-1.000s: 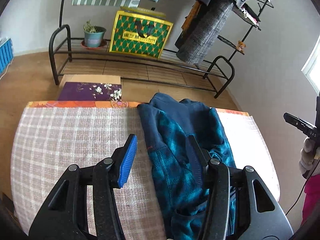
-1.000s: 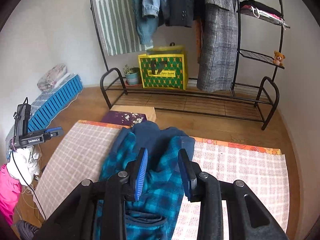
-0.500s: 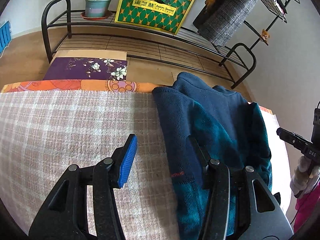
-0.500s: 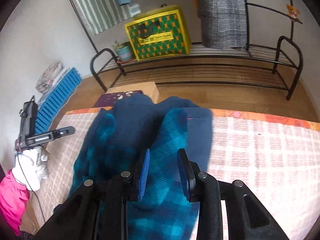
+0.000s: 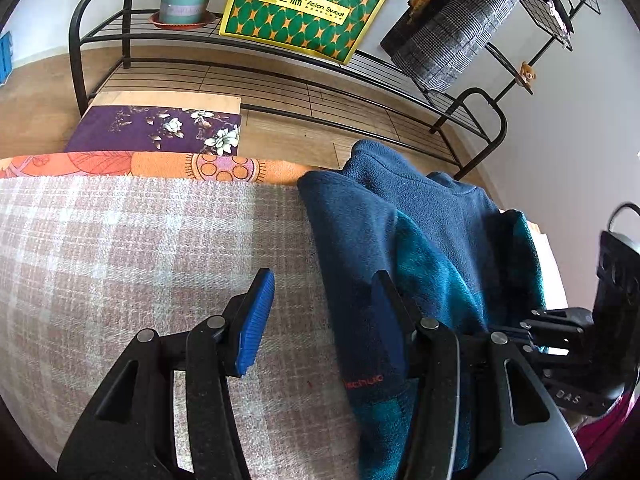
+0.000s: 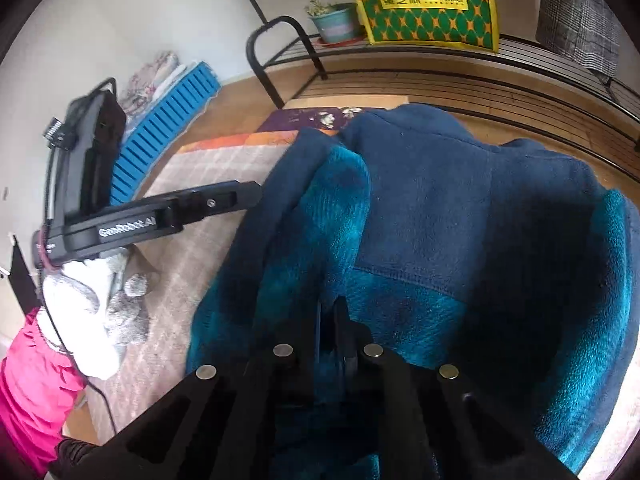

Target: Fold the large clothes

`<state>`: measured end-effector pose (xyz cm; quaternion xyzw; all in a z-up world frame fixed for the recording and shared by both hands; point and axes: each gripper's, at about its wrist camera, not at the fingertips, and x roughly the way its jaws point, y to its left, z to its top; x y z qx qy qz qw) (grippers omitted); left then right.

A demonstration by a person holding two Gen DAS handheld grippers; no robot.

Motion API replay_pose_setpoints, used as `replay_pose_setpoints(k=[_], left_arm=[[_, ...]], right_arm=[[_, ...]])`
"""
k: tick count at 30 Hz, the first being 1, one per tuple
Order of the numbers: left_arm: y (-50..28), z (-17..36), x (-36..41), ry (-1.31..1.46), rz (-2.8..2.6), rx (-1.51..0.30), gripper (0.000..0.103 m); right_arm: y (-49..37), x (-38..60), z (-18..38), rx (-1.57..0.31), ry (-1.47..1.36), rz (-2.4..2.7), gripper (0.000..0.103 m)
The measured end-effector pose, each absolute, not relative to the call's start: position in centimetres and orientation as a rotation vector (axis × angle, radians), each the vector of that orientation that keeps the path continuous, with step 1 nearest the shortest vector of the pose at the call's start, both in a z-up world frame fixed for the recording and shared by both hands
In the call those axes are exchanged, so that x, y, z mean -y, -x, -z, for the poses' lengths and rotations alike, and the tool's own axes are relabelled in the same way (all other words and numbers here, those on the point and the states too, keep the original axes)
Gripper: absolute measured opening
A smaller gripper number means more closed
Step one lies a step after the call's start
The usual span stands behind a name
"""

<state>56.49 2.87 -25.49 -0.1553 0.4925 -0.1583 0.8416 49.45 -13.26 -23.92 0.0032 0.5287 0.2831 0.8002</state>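
Note:
A dark blue and teal fleece jacket lies bunched on a pink plaid blanket. My left gripper hangs open low over the jacket's left edge. One blue-padded finger is over the blanket, the other over the fleece, and neither pad presses on the cloth. It also shows from the side in the right wrist view, as the left gripper. My right gripper is shut, its fingertips pinched into a teal fold of the jacket. The right gripper sits at the jacket's right side.
A black metal clothes rack stands beyond the blanket with a green and yellow bag and a plant pot. A purple flowered box lies on the floor. A gloved hand and pink sleeve hold the left gripper.
Both grippers have dropped closer to the jacket. The right jaws, apart in both earlier frames, have closed into the fleece. The left jaws stay equally wide.

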Motion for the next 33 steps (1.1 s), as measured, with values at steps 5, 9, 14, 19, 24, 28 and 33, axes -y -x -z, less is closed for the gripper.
replay_pose_setpoints(k=[5,9,14,19,24,28,33], left_arm=[[-58.5,27.3,-3.0,0.449,0.364,-1.071,0.052],[-59.9,28.1,-2.8,0.528,0.361,-1.051,0.052],[-60.9,28.3,-1.1,0.475,0.327,-1.043,0.004],[-60.4,27.1,-0.6,0.428,0.331,-0.981,0.003],[-59.5,24.9,-0.9,0.404,0.321,-0.922,0.003],[-59.4,23.8,-0.1,0.350,0.324,-0.906,0.003],[-59.4,23.7,0.8,0.294,0.312,-0.904,0.003]], right_arm=[[-49.2,15.5,24.3,-1.129,-0.072,-0.576,0.002],[-49.3,15.0,25.2,-1.142,-0.051,-0.584,0.002],[-49.2,16.2,24.3,-1.138,-0.093,-0.623,0.018],[-47.9,21.7,19.7,-0.961,-0.153,-0.671,0.032],[-50.6,30.9,20.2,-0.924,-0.214,-0.414,0.044],[-53.9,35.5,23.8,-0.997,-0.361,-0.301,0.046],[-55.6,35.2,26.3,-1.008,-0.422,-0.367,0.046]])
